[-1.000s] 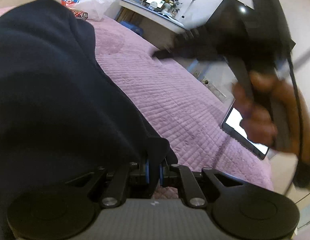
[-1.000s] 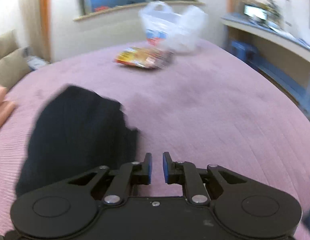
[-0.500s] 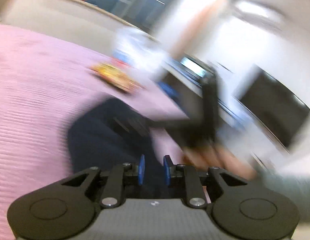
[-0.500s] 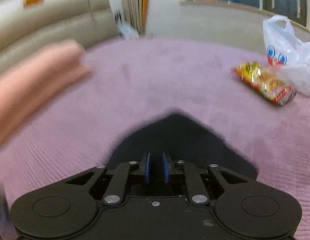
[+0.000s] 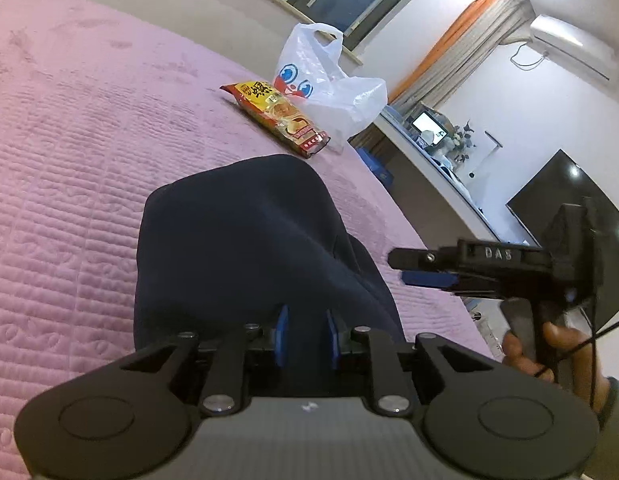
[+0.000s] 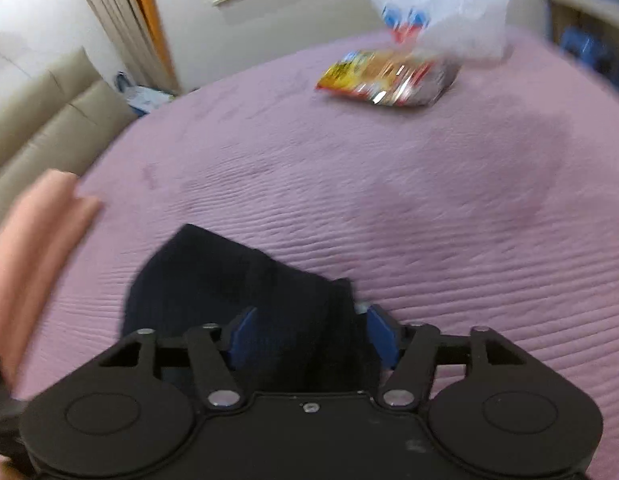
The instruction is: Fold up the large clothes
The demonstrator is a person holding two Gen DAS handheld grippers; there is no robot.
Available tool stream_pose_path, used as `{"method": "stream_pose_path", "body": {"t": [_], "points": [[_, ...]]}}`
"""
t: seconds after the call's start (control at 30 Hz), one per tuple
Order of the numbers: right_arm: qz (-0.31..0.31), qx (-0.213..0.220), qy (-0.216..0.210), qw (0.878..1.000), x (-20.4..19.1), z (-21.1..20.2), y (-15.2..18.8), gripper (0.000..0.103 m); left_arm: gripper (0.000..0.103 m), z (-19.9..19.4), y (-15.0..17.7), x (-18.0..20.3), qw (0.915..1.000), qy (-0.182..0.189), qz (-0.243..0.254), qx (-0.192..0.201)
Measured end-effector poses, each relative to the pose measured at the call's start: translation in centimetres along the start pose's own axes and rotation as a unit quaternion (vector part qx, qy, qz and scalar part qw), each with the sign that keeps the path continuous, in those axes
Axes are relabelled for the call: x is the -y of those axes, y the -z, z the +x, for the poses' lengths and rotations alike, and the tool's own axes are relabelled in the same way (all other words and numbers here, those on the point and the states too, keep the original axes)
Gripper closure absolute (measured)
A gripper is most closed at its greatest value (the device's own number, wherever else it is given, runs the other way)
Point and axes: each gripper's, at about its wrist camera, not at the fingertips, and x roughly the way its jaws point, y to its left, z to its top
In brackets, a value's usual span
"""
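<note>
A dark navy garment lies bunched in a folded heap on the pink quilted bed. My left gripper is open just over its near edge, with cloth between the blue pads, not clamped. My right gripper is wide open over the same garment, cloth lying between its pads. The right gripper also shows in the left wrist view, to the right of the heap and above the bed.
A yellow-red snack packet and a white plastic bag lie at the far side of the bed. A folded peach cloth lies at the left by a beige headboard. A desk and a TV stand to the right.
Both grippers have opened: the left was shut on the garment a second ago, the right nearly shut half a second ago. The garment dropped into a heap on the bed.
</note>
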Motion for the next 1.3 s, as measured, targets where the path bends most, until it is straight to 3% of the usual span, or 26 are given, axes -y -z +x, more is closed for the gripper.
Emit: {"method": "stream_pose_path", "body": {"t": [0.1, 0.13, 0.17, 0.2, 0.3, 0.43, 0.5, 0.63, 0.7, 0.83, 0.87, 0.9, 0.93, 1.03, 1.17, 1.23, 1.27, 1.3], "points": [[0.042, -0.034, -0.039, 0.998, 0.5, 3.0, -0.3, 0.027, 0.079, -0.5, -0.1, 1.0, 0.9999, -0.003, 0.01, -0.003], [0.059, -0.043, -0.052, 0.996, 0.5, 3.8, 0.1, 0.031, 0.079, -0.5, -0.4, 1.1, 0.9999, -0.004, 0.013, -0.004], [0.066, -0.048, -0.069, 0.994, 0.1, 3.9, 0.7, 0.062, 0.079, -0.6, -0.5, 1.1, 0.9999, -0.005, 0.013, -0.003], [0.073, -0.045, -0.072, 0.994, -0.1, 4.1, 0.9, 0.086, 0.079, -0.9, -0.4, 1.3, 0.9999, -0.007, 0.011, -0.003], [0.049, 0.013, -0.046, 0.998, -1.6, 1.2, 0.9, 0.093, 0.079, -1.1, -0.6, 1.3, 1.0, -0.001, 0.008, -0.004], [0.001, 0.09, 0.016, 0.996, -3.6, -4.1, 0.6, 0.095, 0.079, 0.0, -0.9, 3.1, 0.9991, 0.04, 0.013, -0.012], [-0.029, 0.101, 0.054, 0.993, -4.2, -4.5, 0.3, 0.095, 0.077, 1.1, -0.8, 4.5, 0.9985, 0.031, 0.043, -0.011], [-0.034, 0.03, 0.116, 0.992, -1.4, 2.7, 1.3, 0.095, 0.082, 3.9, 0.4, 4.5, 0.998, 0.005, 0.057, -0.028], [-0.03, 0.0, 0.118, 0.993, -0.3, 5.7, 2.3, 0.092, 0.082, 3.8, 0.6, 5.0, 0.9965, 0.0, 0.076, -0.037], [-0.082, 0.003, 0.146, 0.986, -2.0, 4.8, 2.5, 0.088, 0.082, 1.7, 0.9, 6.0, 0.9914, -0.004, 0.121, -0.051], [-0.092, 0.007, 0.151, 0.984, -2.1, 4.1, 2.5, 0.078, 0.082, 0.8, 1.0, 6.0, 0.991, 0.0, 0.123, -0.053], [-0.094, 0.013, 0.152, 0.984, -2.2, 2.9, 2.4, 0.063, 0.082, -0.1, 1.1, 6.1, 0.9906, 0.004, 0.124, -0.058], [-0.085, 0.021, 0.148, 0.985, -2.3, 1.4, 2.2, 0.058, 0.082, -1.1, 1.3, 6.1, 0.9898, 0.004, 0.128, -0.061], [-0.07, 0.049, 0.116, 0.99, -3.9, -3.1, 2.6, 0.057, 0.082, -4.1, 2.3, 6.3, 0.9886, 0.005, 0.137, -0.063], [-0.114, 0.026, 0.063, 0.991, -9.4, -4.6, 5.4, 0.057, 0.082, -6.4, 3.5, 6.4, 0.9889, 0.013, 0.125, -0.079], [-0.149, 0.01, 0.062, 0.987, -11.9, -3.5, 7.2, 0.064, 0.082, -6.7, 4.7, 6.8, 0.9859, 0.012, 0.132, -0.102], [-0.168, -0.001, 0.083, 0.982, -12.6, -2.6, 8.3, 0.087, 0.082, -6.5, 5.8, 6.8, 0.9823, -0.002, 0.143, -0.122], [-0.182, -0.014, 0.111, 0.977, -12.8, -1.5, 9.4, 0.103, 0.083, -6.4, 6.8, 6.6, 0.9804, -0.013, 0.15, -0.127]]}}
